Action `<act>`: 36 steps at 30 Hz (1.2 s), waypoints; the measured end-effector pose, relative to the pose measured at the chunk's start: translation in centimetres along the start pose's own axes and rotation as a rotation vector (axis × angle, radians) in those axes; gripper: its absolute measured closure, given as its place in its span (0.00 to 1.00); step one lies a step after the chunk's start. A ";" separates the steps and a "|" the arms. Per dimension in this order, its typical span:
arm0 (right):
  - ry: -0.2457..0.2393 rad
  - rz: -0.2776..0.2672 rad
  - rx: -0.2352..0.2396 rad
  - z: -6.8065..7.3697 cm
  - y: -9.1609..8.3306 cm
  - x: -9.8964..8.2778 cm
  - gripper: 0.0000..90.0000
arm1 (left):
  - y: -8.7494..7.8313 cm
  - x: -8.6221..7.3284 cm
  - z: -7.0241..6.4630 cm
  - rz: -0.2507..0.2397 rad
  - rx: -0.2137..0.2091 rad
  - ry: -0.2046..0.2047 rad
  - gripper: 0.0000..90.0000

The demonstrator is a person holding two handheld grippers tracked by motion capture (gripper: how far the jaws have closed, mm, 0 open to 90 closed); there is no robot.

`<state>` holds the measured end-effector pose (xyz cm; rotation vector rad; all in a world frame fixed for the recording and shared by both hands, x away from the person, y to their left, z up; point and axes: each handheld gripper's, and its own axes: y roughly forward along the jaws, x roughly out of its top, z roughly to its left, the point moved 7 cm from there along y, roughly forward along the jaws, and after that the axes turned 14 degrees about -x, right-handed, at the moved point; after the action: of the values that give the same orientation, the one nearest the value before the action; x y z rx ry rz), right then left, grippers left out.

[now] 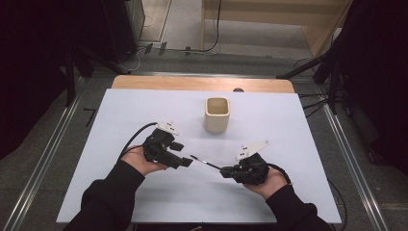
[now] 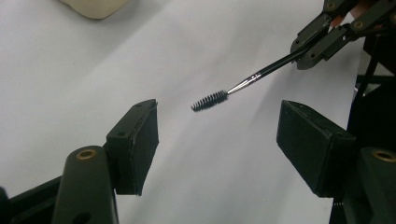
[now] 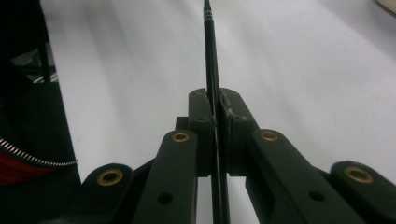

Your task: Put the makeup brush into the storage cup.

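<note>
Item, small brush (image 2: 243, 85): you held it by the handle in the closed right gripper (image 1: 225, 171), bristles between the open, empty jaws of the left gripper (image 1: 185, 162) above the desk (image 1: 120, 120); best taken on the metal collar.

A: In the right gripper view the brush (image 3: 211, 60) runs out at the top edge; its bristles are cut off.
B: And the cup (image 2: 95, 7)?
A: In the left gripper view only its base corner shows, blurred at the top edge.
</note>
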<state>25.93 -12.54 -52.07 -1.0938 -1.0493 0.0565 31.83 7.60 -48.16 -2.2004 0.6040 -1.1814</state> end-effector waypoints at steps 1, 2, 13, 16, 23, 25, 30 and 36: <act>0.003 -0.009 -0.006 0.0 0.0 -0.1 0.95 | -0.1 -0.1 0.0 -0.009 0.006 -0.004 0.33; 0.019 -0.013 -0.012 0.0 0.0 -0.1 0.95 | -0.1 -0.1 0.0 -0.027 0.006 -0.021 0.33; 0.151 -0.110 -0.104 -0.6 -1.3 -0.1 0.95 | 0.1 -0.8 -0.7 -0.116 -0.001 -0.080 0.33; 0.183 -0.136 -0.109 -0.4 -1.6 -0.1 0.95 | 0.3 -0.9 -0.9 -0.142 -0.006 -0.095 0.32; 0.216 -0.173 -0.136 0.2 -1.6 0.0 0.95 | 0.4 -0.6 -1.6 -0.198 -0.005 -0.089 0.33; 0.230 -0.184 -0.138 0.3 -1.6 0.1 0.95 | 0.4 -0.5 -1.7 -0.217 -0.015 -0.090 0.33; 0.258 -0.203 -0.152 1.0 -1.3 0.2 0.95 | 0.7 -0.3 -2.0 -0.223 0.005 -0.077 0.33; 0.280 -0.228 -0.198 1.8 -0.8 1.0 0.95 | 0.8 -0.2 -2.1 -0.230 -0.013 -0.089 0.33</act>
<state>24.84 -11.15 -50.71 -1.1154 -0.9324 -0.3805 29.82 6.58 -47.87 -2.3676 0.3291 -1.1857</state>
